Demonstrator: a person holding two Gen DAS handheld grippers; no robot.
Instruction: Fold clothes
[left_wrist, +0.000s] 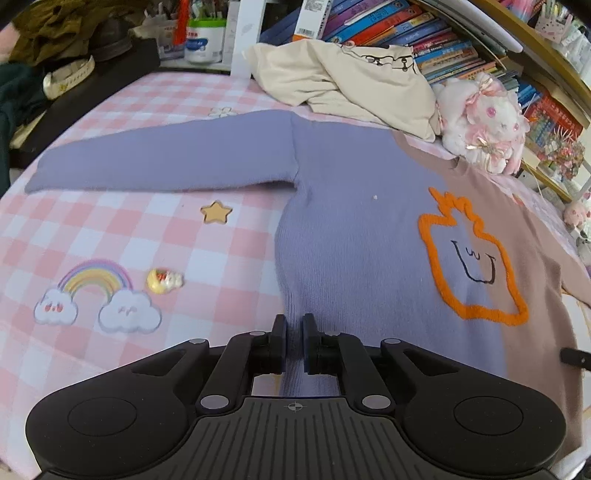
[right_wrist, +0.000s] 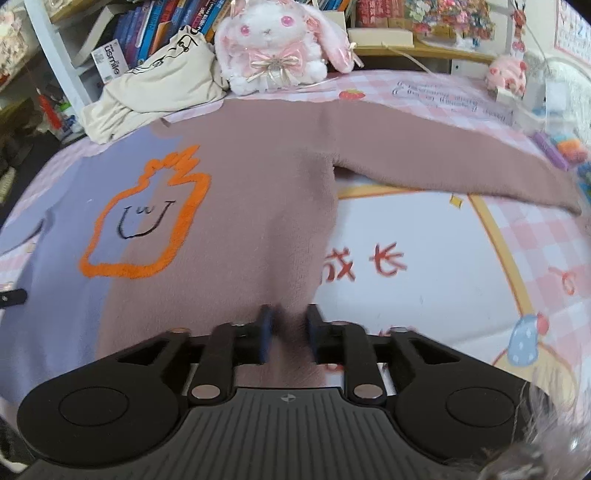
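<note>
A two-tone sweater, lilac on one half (left_wrist: 351, 206) and dusty pink on the other (right_wrist: 266, 177), lies flat on the bed with both sleeves spread out. An orange outlined face motif (left_wrist: 472, 258) sits at its chest; it also shows in the right wrist view (right_wrist: 147, 221). My left gripper (left_wrist: 294, 343) is at the lilac hem, its jaws narrowly apart with hem fabric between them. My right gripper (right_wrist: 289, 332) is at the pink hem, jaws a little apart over the fabric. The lilac sleeve (left_wrist: 159, 162) points left; the pink sleeve (right_wrist: 443, 166) points right.
A pink checked bedsheet (left_wrist: 129, 236) covers the bed. A cream garment (left_wrist: 354, 85) and a white plush rabbit (right_wrist: 273, 40) lie beyond the collar. Shelves of books (left_wrist: 424, 29) stand behind. A small pink plush (right_wrist: 506, 74) and colourful items (right_wrist: 561, 147) sit far right.
</note>
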